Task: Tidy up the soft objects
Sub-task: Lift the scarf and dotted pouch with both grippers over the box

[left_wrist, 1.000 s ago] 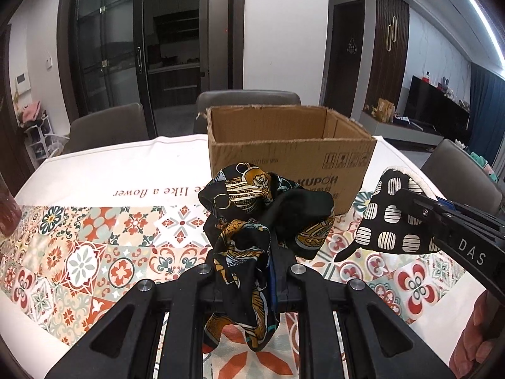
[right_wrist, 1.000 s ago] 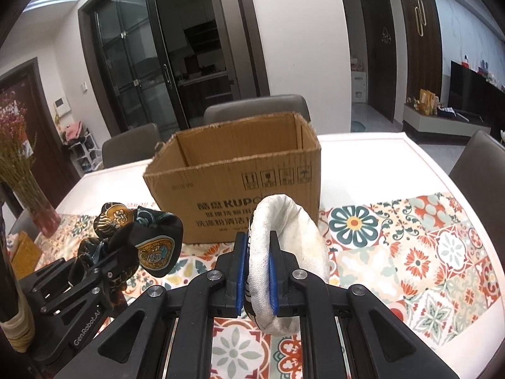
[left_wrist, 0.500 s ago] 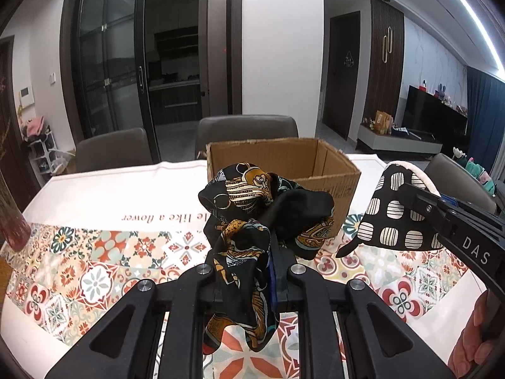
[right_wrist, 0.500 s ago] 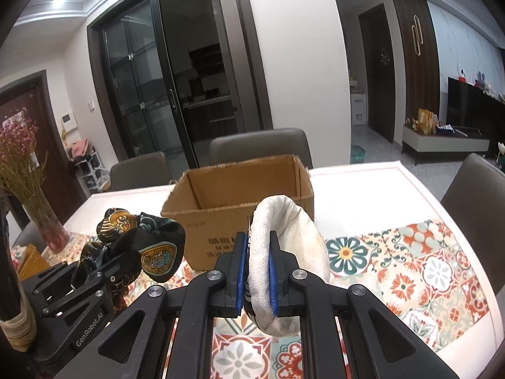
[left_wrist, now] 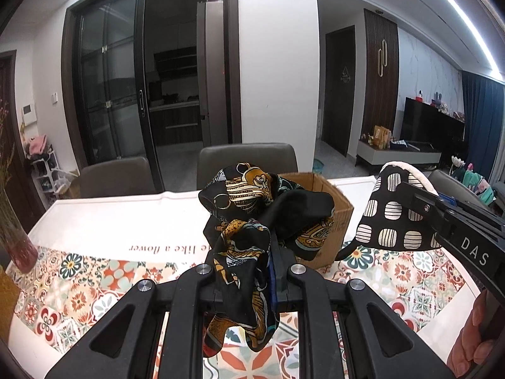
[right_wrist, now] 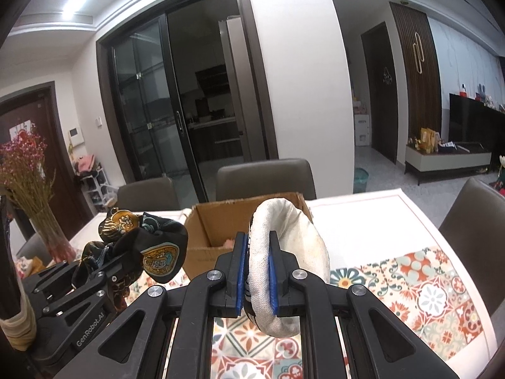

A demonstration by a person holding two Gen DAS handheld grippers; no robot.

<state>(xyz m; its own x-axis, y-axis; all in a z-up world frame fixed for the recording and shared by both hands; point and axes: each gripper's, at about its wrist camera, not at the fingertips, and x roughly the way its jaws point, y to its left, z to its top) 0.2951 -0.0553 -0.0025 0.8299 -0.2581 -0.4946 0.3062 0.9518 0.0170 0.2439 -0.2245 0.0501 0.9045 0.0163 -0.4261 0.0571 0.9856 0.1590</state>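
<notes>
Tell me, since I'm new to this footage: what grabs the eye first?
Two bundles held up in mid-air above the tiled tablecloth: a black and gold scarf clamped in the left claw, and a black checked pad with a cream back in the right claw. Behind both stands an open cardboard box at mid-table, something pink showing inside.

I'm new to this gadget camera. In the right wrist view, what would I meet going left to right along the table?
Dried flowers in a vase → patterned scarf held by the left claw → cardboard box → white cloth pinched in the right claw.
</notes>
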